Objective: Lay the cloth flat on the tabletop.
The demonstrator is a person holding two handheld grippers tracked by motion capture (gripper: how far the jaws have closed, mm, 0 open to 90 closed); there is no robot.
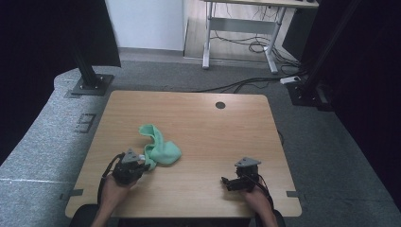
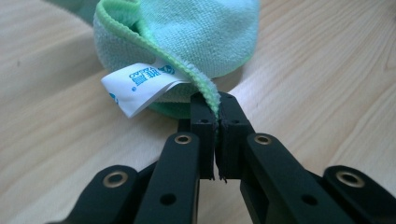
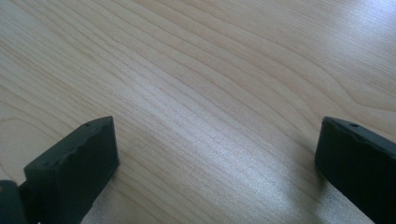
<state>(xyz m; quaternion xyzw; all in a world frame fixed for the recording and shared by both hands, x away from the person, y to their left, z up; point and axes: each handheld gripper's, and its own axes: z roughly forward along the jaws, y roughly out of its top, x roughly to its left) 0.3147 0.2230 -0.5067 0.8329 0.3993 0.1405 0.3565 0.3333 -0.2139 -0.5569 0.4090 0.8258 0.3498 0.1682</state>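
Observation:
A crumpled green microfibre cloth (image 1: pixel 161 146) lies on the wooden table (image 1: pixel 203 123), left of centre. In the left gripper view its stitched hem (image 2: pixel 187 70) runs down between the two black jaws, and a white care label (image 2: pixel 137 88) sticks out beside them. My left gripper (image 2: pixel 217 109) is shut on that hem at the cloth's near corner; in the high view the left gripper (image 1: pixel 143 164) sits at the cloth's lower left edge. My right gripper (image 1: pixel 226 182) rests low over bare wood near the front right, jaws wide apart in the right gripper view (image 3: pixel 217 140) with nothing between them.
A round cable hole (image 1: pixel 220 105) marks the table's far edge. Dark curtains flank both sides. A black stand base (image 1: pixel 90 85) sits at the far left corner, and a desk frame with cables (image 1: pixel 246 42) stands behind.

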